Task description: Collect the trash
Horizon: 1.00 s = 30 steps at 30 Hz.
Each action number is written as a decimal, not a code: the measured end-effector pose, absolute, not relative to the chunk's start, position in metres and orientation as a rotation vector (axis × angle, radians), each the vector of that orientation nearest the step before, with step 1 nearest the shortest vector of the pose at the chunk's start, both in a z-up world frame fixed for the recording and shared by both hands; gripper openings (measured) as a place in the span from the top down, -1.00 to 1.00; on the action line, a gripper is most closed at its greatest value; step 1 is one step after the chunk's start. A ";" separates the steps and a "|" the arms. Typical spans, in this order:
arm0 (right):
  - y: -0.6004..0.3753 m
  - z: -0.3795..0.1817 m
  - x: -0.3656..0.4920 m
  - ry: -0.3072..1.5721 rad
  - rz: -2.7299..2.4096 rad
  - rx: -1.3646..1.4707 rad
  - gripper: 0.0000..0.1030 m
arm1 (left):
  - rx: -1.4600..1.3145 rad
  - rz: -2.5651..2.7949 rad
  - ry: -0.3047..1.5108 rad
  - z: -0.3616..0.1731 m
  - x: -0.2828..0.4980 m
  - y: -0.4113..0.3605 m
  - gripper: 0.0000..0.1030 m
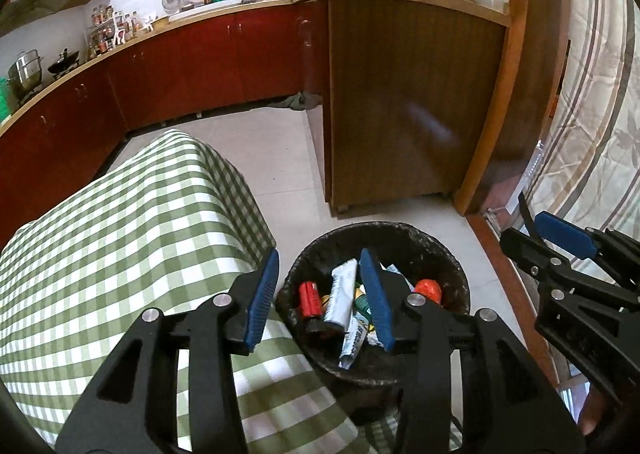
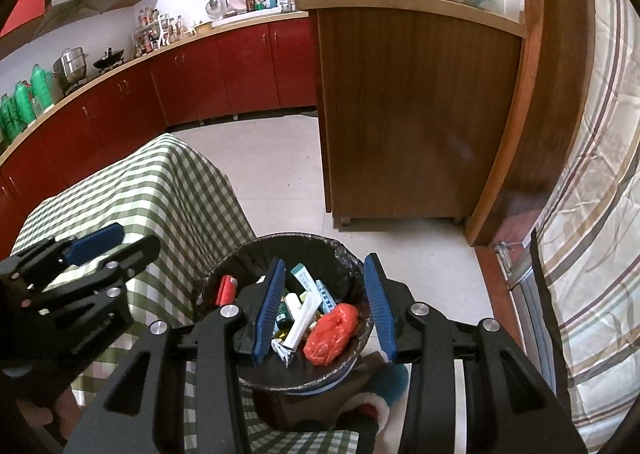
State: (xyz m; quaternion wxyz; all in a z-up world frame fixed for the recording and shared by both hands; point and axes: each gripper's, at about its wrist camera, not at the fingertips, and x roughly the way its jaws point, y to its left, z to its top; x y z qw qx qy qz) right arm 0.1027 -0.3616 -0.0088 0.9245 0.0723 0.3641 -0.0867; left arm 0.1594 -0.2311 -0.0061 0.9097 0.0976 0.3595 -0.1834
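Right wrist view: right gripper [image 2: 326, 308] hangs wide apart, empty, over the round black bin [image 2: 348, 254]. Below it lie a crinkly orange bag [image 2: 332, 334] and smooth tubes. Left gripper [image 1: 320, 298] gapes too, holding nothing.

The trash bin [image 2: 344, 254] is a round basket lined with a black bag, standing upright on the pale floor tiles just beside the table draped in green check cloth [image 2: 172, 190]. Inside, a crumpled orange-red bag [image 2: 331, 333] lies at about 5 o'clock, a red can [image 2: 226, 290] leans at 9 o'clock, and a white tube [image 2: 301, 324] lies slanted across the middle among small packets.
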 end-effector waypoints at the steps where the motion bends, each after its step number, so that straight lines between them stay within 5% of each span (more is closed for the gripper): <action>1: -0.360 -0.009 0.103 0.748 -0.178 0.148 0.18 | 0.197 -0.374 0.742 -0.005 0.158 -0.227 0.10; 30: -0.264 0.032 0.026 0.644 -0.145 0.065 -0.22 | 0.080 -0.232 0.694 0.033 0.061 -0.096 -0.39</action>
